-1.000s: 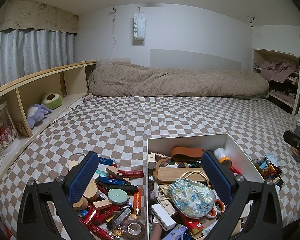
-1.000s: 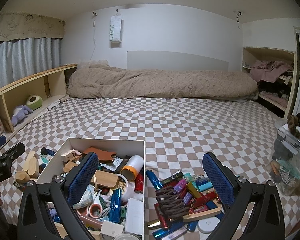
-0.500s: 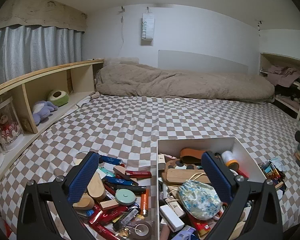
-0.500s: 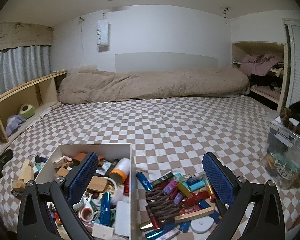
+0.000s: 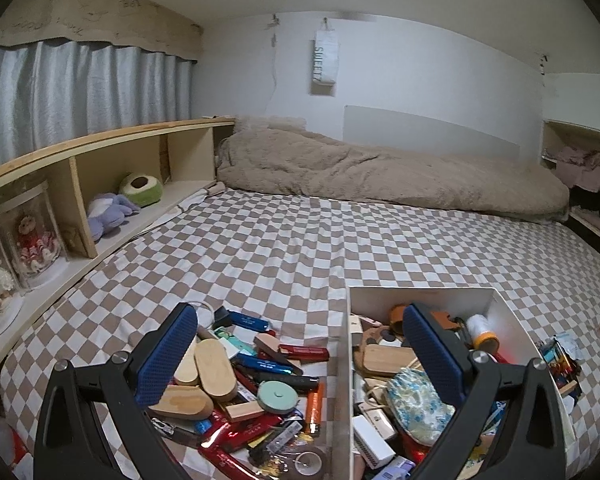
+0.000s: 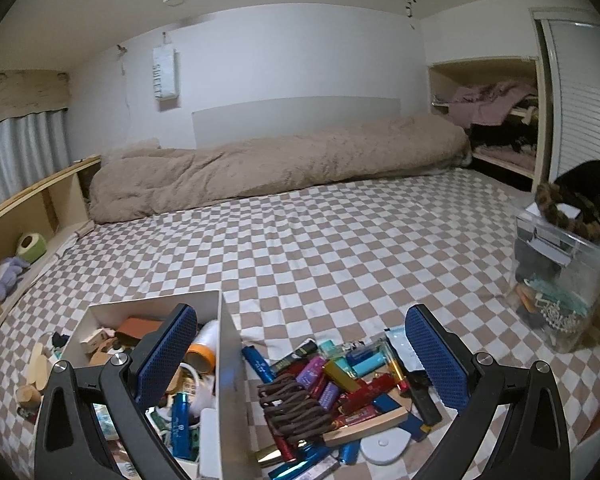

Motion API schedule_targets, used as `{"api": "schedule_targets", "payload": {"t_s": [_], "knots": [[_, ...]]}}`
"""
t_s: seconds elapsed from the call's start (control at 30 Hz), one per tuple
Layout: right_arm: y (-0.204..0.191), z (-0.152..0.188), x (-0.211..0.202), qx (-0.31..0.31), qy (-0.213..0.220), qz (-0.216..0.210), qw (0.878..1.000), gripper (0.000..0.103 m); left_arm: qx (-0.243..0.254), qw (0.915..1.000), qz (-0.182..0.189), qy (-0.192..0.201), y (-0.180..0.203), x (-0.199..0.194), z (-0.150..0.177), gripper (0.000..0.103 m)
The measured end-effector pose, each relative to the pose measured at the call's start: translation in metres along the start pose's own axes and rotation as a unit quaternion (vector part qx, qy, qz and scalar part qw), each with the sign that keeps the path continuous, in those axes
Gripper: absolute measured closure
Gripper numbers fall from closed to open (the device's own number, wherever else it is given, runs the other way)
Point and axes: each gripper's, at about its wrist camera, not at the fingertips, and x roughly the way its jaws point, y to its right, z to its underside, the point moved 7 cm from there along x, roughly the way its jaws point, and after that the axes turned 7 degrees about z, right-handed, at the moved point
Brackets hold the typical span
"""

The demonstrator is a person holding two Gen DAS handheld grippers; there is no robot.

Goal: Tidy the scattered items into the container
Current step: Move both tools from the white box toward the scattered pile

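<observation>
Left wrist view: the left tongs are hanging spread and holding nothing above the checkered bed. The white container is sitting at 4 o'clock, already part filled. A loose pile of wooden pieces, tubes and lighters is lying at 7 o'clock just beside its wall, not yet collected.

Right wrist view: the right tongs are also gaping wide, gripping nothing. The container is sitting at 7 o'clock; a second heap, with a brown coil on it, is waiting at 5 o'clock. Judged roughly midway.
</observation>
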Motion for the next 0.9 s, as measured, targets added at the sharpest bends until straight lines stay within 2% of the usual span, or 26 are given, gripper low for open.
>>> {"api": "schedule_targets", "payload": {"t_s": [0.2, 0.33, 0.6, 0.7, 0.8, 0.87, 0.9], "knots": [[0.01, 0.006, 0.014, 0.013, -0.014, 0.006, 1.0, 0.0, -0.027, 0.9992, -0.029, -0.006, -0.027, 0.005, 0.003, 0.0], [0.012, 0.012, 0.026, 0.011, -0.029, 0.012, 0.999, 0.0, -0.046, 0.9973, -0.052, -0.024, -0.046, 0.013, 0.011, 0.0], [0.011, 0.026, 0.051, -0.007, -0.051, 0.029, 0.998, 0.0, -0.083, 0.9925, -0.074, -0.05, -0.075, 0.027, 0.023, 0.0], [0.01, 0.033, 0.064, -0.022, -0.056, 0.038, 0.997, 0.0, -0.096, 0.9889, -0.09, -0.068, -0.09, 0.035, 0.031, 0.0], [0.01, 0.041, 0.077, -0.047, -0.058, 0.055, 0.996, 0.0, -0.128, 0.9835, -0.092, -0.088, -0.106, 0.044, 0.042, 0.0], [0.008, 0.047, 0.083, -0.058, -0.064, 0.055, 0.995, 0.0, -0.155, 0.9789, -0.088, -0.1, -0.117, 0.05, 0.049, 0.0], [0.006, 0.05, 0.086, -0.069, -0.071, 0.041, 0.994, 0.0, -0.167, 0.9765, -0.087, -0.105, -0.122, 0.052, 0.053, 0.0]]}}
